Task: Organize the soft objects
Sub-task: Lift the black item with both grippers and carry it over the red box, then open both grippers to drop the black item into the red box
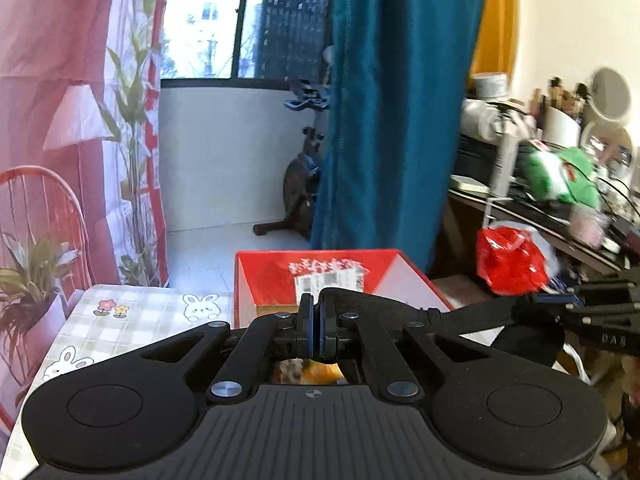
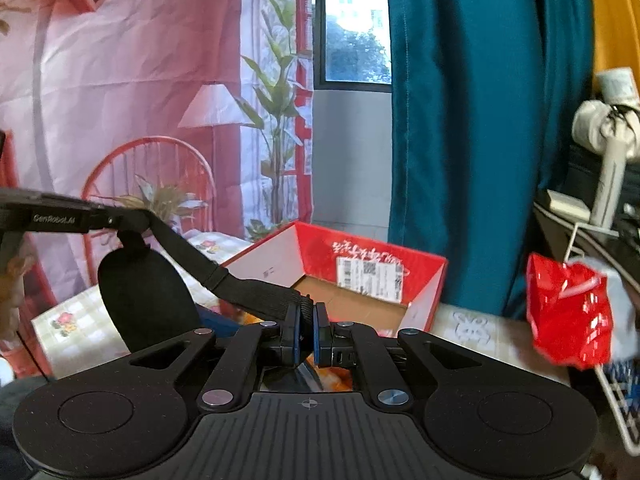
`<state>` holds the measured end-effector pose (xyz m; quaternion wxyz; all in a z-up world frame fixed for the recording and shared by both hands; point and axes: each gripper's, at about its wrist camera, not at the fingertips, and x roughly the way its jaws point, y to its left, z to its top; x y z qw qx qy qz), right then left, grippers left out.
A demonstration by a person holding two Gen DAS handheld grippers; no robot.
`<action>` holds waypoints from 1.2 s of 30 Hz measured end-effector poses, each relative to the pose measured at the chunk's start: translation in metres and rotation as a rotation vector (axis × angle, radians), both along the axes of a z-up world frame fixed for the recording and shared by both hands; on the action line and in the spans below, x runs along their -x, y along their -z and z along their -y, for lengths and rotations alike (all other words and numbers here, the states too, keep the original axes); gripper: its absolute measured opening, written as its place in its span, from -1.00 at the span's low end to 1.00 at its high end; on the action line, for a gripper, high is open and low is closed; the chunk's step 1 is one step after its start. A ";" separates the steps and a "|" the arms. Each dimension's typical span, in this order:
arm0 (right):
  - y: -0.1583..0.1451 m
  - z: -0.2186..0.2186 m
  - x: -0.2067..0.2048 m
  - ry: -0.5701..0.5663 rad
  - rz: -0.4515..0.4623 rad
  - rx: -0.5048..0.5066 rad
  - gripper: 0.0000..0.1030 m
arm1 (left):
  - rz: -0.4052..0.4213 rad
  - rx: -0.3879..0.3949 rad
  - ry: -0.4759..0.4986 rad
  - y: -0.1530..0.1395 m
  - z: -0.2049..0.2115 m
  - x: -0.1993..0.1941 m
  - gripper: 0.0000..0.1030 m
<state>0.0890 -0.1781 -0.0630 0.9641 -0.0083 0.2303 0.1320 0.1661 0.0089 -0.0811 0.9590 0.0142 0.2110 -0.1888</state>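
A black soft band with an oval padded piece (image 2: 144, 296) is stretched in the air between my two grippers. My left gripper (image 1: 316, 330) is shut on one end of the strap (image 1: 384, 306); the strap runs right to the other gripper (image 1: 600, 314). My right gripper (image 2: 307, 334) is shut on the other end of the strap (image 2: 240, 290); the left gripper (image 2: 60, 216) holds it at the far left, and the pad hangs below it. An open red cardboard box (image 1: 260, 280) (image 2: 424, 288) stands on the table just beyond both grippers. Orange soft things (image 2: 334, 372) show under the fingers.
The table has a checked cloth with bunnies (image 1: 132, 320). A teal curtain (image 1: 400, 120) hangs behind the box. A red plastic bag (image 2: 568, 316) hangs off a cluttered dark desk (image 1: 540, 208) at the right. An exercise bike (image 1: 300, 184) stands by the window.
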 end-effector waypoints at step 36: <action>0.066 0.012 -0.181 0.106 -0.090 0.109 -0.88 | -0.107 -0.125 -0.136 0.042 0.045 -0.166 -0.92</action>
